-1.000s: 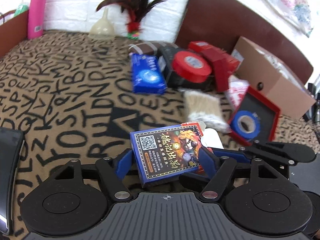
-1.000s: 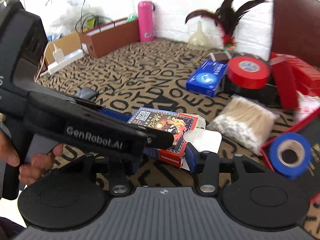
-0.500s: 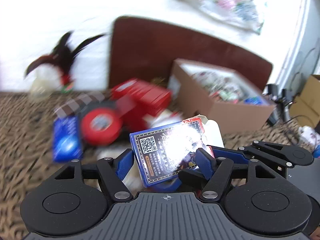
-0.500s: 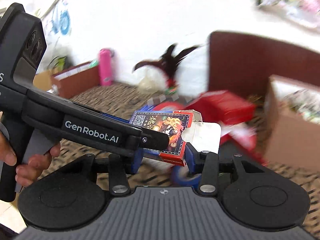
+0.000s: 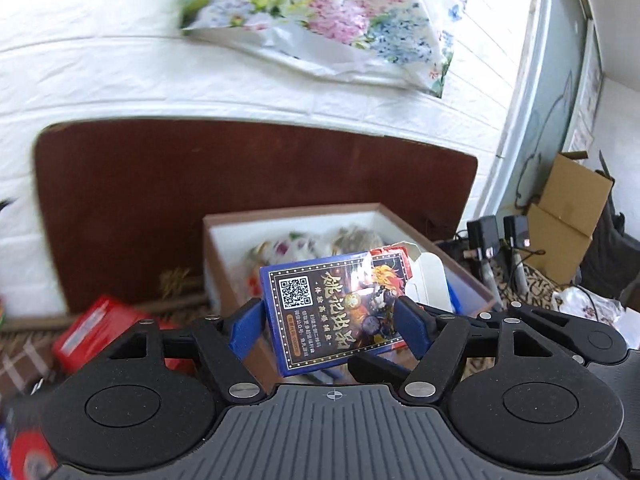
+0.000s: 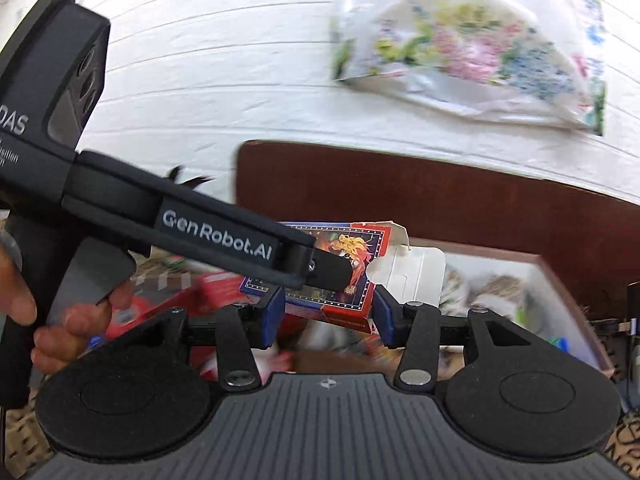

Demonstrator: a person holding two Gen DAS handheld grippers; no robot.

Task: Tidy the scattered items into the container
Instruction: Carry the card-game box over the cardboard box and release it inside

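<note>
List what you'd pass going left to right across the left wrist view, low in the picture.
Red tape roll → red box → card box held in the left gripper → brown storage box → black chargers → cardboard box.

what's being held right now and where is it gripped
The card box is clamped by its two long side edges in the left gripper; the right gripper appears closed on it too.
</note>
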